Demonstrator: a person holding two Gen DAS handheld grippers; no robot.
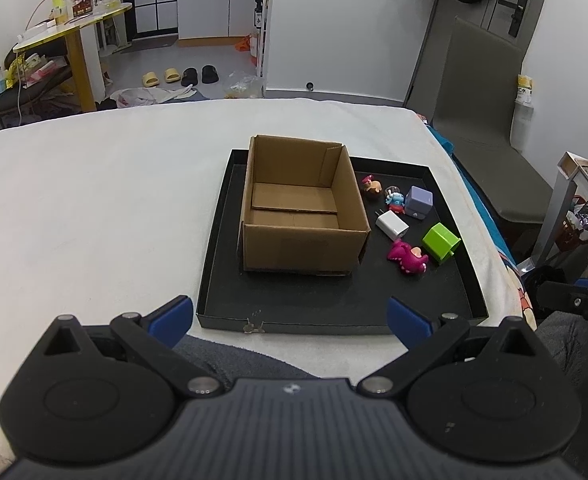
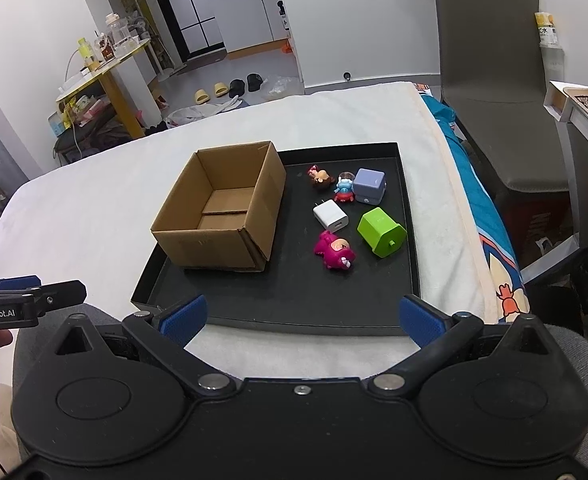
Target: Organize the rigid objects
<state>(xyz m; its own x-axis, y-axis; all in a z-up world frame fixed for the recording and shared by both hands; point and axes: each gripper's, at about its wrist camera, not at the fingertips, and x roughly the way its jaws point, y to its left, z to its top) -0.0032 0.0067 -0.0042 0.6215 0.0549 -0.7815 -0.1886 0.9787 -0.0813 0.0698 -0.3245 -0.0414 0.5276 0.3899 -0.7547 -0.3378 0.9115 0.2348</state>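
While both grippers hang back at the near edge of the black tray [image 2: 409, 240], nothing is yet picked. The right gripper [image 2: 303, 316] has its blue fingers [image 2: 421, 320] spread wide and empty, and the left gripper [image 1: 290, 316] is equally wide and empty; both point forward and a little down toward the tray, which lies on a white cloth-covered bed.

On the right half of the tray, nearest comes the pink figure [image 2: 333, 250], just beside it the green block [image 2: 381, 232], then the white charger [image 2: 331, 216]. Toward the far right corner stand the blue figure [image 2: 343, 188], the purple cube [image 2: 369, 186] touching it or nearly so, and the brown figure [image 2: 319, 176]. The cardboard box [image 2: 222, 216] fills the left half, open and empty.

I judge the risk is crowding: the far things stand so close that wide fingers going for one may push a neighbour over. The round pink figure may also slip out of a pinch. The light box could slide if a gripper bumps its wall.
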